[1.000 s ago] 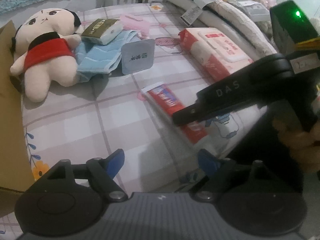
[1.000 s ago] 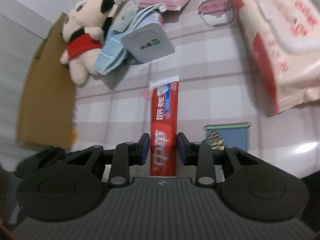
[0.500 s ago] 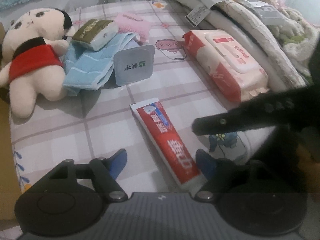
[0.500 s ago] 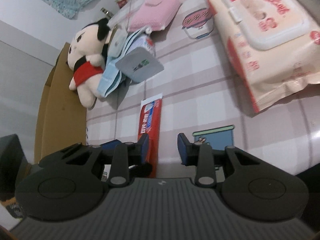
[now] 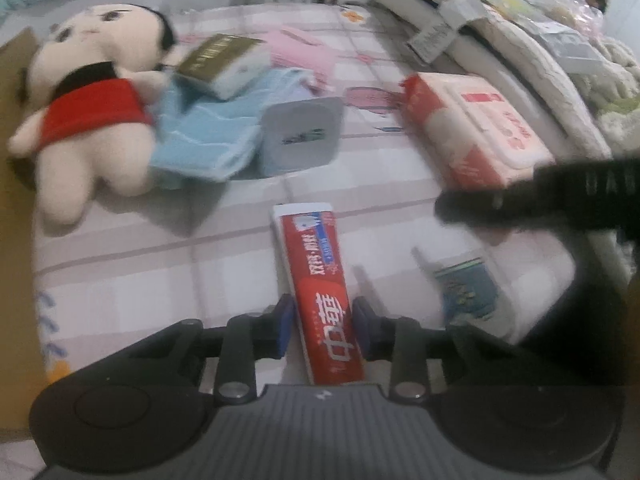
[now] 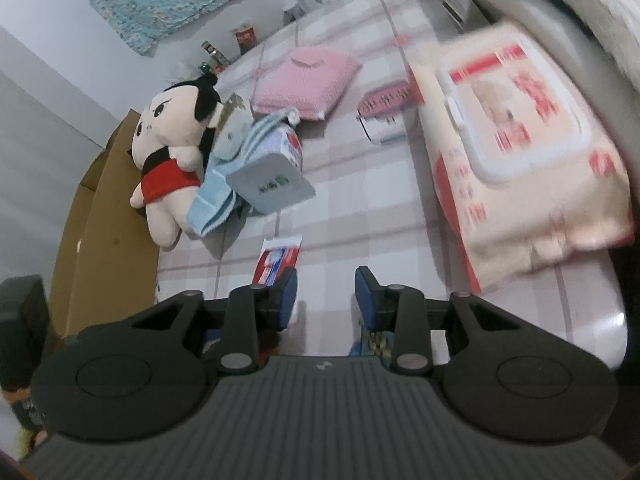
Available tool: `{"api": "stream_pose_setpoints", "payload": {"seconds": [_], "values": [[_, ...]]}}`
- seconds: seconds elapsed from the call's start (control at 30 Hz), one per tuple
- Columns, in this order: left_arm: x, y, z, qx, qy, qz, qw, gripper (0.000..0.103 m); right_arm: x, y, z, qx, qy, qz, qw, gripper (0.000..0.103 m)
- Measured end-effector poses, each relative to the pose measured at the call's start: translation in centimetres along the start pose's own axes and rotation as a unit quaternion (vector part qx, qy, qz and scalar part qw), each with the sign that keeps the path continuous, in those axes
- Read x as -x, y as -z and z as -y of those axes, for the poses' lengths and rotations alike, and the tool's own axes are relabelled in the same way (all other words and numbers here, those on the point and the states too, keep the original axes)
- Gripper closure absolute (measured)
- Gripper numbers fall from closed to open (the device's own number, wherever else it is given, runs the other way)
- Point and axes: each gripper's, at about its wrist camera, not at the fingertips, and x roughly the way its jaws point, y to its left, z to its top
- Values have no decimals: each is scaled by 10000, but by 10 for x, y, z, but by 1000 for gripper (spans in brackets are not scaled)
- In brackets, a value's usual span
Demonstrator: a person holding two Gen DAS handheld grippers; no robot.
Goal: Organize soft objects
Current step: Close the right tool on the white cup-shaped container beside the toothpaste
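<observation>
Left tongs [image 5: 322, 322] just closed onto toothpaste tube [image 5: 320, 280], lower centre. Right tongs [image 6: 326, 294] just opening, nothing between, wipes pack [image 6: 516, 168] upper right.

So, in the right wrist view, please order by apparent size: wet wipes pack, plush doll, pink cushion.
1. wet wipes pack, clearly largest, though it also lies nearest the camera.
2. plush doll and pink cushion look alike; the cushion lies farther away, so I do not rank them.

Checked bed [image 5: 132, 264] under toothpaste [image 5: 320, 280], doll [image 5: 80, 120]
</observation>
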Motion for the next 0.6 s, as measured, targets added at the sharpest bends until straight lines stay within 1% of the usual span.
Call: {"api": "stream_pose_setpoints", "payload": {"seconds": [0.03, 0.07, 0.13, 0.2, 0.3, 0.43, 0.53, 0.6], "values": [[2, 2, -4, 20, -85, 22, 10000, 71, -1, -4, -4, 112, 31, 54, 9999, 54], [4, 5, -8, 54, -141, 36, 9999, 71, -3, -7, -9, 220, 66, 103, 9997, 50], [8, 8, -17, 140, -197, 63, 9997, 71, -9, -14, -20, 450, 182, 242, 9985, 33], [11, 11, -25, 226, -221, 85, 9995, 71, -18, -21, -32, 712, 246, 388, 9964, 24], [13, 13, -31, 299, -241, 106, 9992, 72, -37, -29, -52, 1169, 350, 586, 9908, 21], [13, 14, -35, 355, -194, 102, 9991, 72, -64, -35, -75, 1818, 474, 690, 9798, 20], [13, 15, -36, 358, -206, 93, 9991, 72, -83, -39, -83, 2109, 646, 671, 9731, 20], [14, 17, -35, 353, -206, 99, 9991, 72, -92, -41, -85, 2156, 646, 626, 9723, 20]]}}
